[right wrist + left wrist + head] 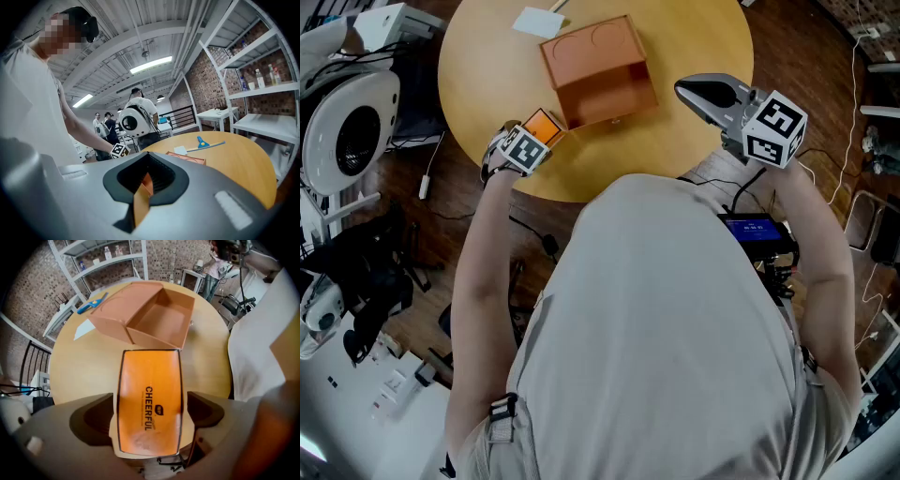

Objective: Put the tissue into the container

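Note:
The tissue is a flat orange pack (544,125) marked CHEERFUL (150,399), lying near the table's front edge. My left gripper (534,137) (150,411) has its jaws at their widest on either side of the pack, with a thin gap showing on each side. The container is an open brown box (600,70) (159,319) with its lid folded back, just beyond the pack. My right gripper (682,90) (145,180) hovers shut to the right of the box, pointing left, with nothing from the table in it. The box edge (187,160) shows low in the right gripper view.
The round wooden table (487,75) also carries a white paper (537,21) (85,328) and a blue tool (91,304) (206,143) behind the box. A white round machine (352,122) stands left of the table. Shelves and several people are further off.

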### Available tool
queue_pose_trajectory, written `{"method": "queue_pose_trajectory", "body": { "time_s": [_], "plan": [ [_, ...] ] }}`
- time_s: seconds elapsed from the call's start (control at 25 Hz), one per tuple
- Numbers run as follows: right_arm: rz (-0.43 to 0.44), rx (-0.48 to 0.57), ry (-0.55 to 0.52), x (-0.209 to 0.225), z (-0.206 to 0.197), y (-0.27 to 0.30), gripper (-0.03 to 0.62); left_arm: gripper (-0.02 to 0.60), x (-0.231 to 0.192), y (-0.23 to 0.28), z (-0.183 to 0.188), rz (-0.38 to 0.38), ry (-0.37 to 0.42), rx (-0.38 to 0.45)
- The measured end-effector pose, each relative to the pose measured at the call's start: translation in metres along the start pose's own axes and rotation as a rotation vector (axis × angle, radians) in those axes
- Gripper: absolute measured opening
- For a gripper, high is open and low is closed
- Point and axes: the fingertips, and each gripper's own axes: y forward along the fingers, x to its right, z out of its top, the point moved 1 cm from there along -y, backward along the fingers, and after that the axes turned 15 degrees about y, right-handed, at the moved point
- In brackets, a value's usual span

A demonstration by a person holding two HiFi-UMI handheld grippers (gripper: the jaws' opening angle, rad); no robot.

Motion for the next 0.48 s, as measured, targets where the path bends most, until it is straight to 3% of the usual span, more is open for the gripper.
{"method": "queue_pose_trajectory", "body": {
  "time_s": [0.08, 0.2, 0.48],
  "plan": [
    [-0.008, 0.000, 0.012, 0.005, -0.002, -0.003, -0.002, 0.471, -0.004, 0.011, -0.009, -0.007, -0.036, -0.047],
    [-0.015, 0.007, 0.021, 0.012, -0.005, -0.007, -0.002, 0.424, -0.005, 0.013, -0.015, -0.001, -0.069, -0.075],
    [-0.010, 0.026, 0.022, 0.010, -0.002, -0.009, -0.002, 0.407, -0.020, -0.058, 0.006, 0.149, -0.072, -0.007]
  ]
}}
